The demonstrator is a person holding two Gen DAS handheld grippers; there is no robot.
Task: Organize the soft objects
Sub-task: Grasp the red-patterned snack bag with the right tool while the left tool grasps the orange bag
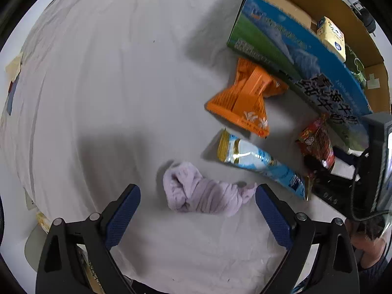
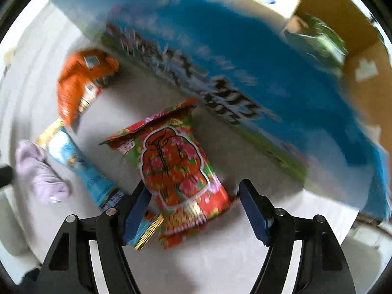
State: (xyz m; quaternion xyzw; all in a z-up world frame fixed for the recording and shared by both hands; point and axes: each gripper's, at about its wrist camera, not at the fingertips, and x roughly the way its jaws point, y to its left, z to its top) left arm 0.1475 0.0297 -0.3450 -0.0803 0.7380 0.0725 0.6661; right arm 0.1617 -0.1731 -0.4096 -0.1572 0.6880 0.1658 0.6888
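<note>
A crumpled lilac cloth point(image 1: 203, 191) lies on the white sheet, between the open fingers of my left gripper point(image 1: 198, 194); it also shows in the right wrist view point(image 2: 40, 171). A red snack packet point(image 2: 176, 166) lies between the open fingers of my right gripper point(image 2: 194, 198); the fingers are not closed on it. It shows in the left wrist view point(image 1: 317, 143) beside the box. A light blue packet point(image 1: 259, 163) point(image 2: 83, 169) and an orange packet point(image 1: 245, 98) point(image 2: 78, 80) lie between cloth and box.
A blue and green cardboard box point(image 1: 294, 51) point(image 2: 245, 73) stands open at the right, holding a cream carton point(image 1: 332, 38) and a green pack point(image 2: 318, 39). The white sheet point(image 1: 98, 85) covers the surface to the left. The right gripper's body point(image 1: 377, 166) shows at the right edge.
</note>
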